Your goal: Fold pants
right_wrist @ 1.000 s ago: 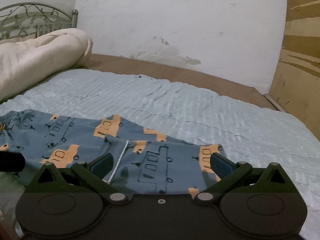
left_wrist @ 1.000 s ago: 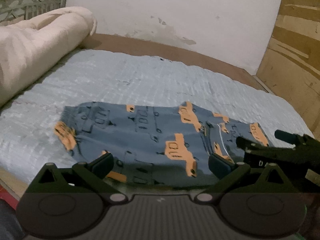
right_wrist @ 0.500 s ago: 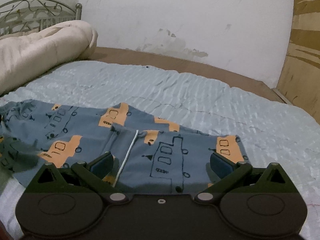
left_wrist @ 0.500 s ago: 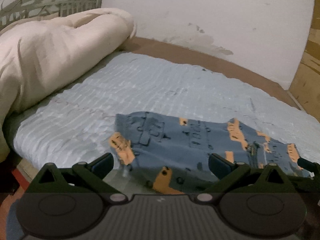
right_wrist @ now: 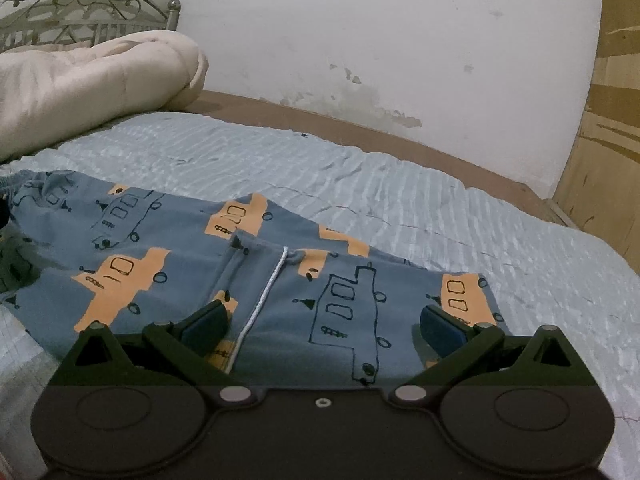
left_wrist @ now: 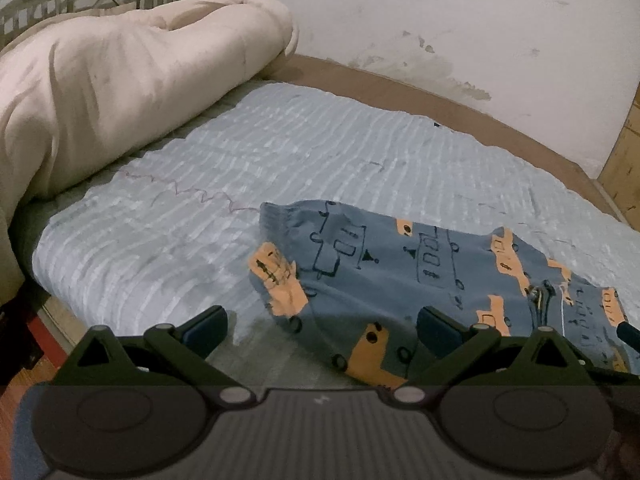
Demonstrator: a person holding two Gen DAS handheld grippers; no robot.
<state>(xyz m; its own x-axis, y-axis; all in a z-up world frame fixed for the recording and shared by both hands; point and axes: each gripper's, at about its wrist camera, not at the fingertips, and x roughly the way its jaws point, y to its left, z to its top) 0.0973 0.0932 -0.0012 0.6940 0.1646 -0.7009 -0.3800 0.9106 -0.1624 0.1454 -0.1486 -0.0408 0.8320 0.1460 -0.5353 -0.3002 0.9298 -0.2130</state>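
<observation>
A bed with a pale blue ribbed bedspread (left_wrist: pixel 280 152) fills both views, backed by a stained white wall (right_wrist: pixel 380 32) and a brown strip of bed frame along it. A rolled cream duvet (left_wrist: pixel 120 80) lies at the head end, under a metal headboard (right_wrist: pixel 80 12), and a wooden panel (right_wrist: pixel 600 140) stands at the right edge.

The pants (right_wrist: pixel 200 248) lie flat on the bedspread, blue-grey with orange and outlined vehicle prints. In the right wrist view a white drawstring (right_wrist: pixel 266 292) runs down the cloth near the waist, and a fold edge crosses the fabric just left of it. In the left wrist view the leg cuffs (left_wrist: pixel 276 240) lie toward the duvet, one orange-patched corner slightly crumpled.

The left gripper (left_wrist: pixel 320 328) hovers at the near edge of the pants, jaws spread wide; one finger is above bare bedspread, the other above the cloth, nothing between them. The right gripper (right_wrist: pixel 320 326) is likewise spread wide above the waist end, holding nothing.
</observation>
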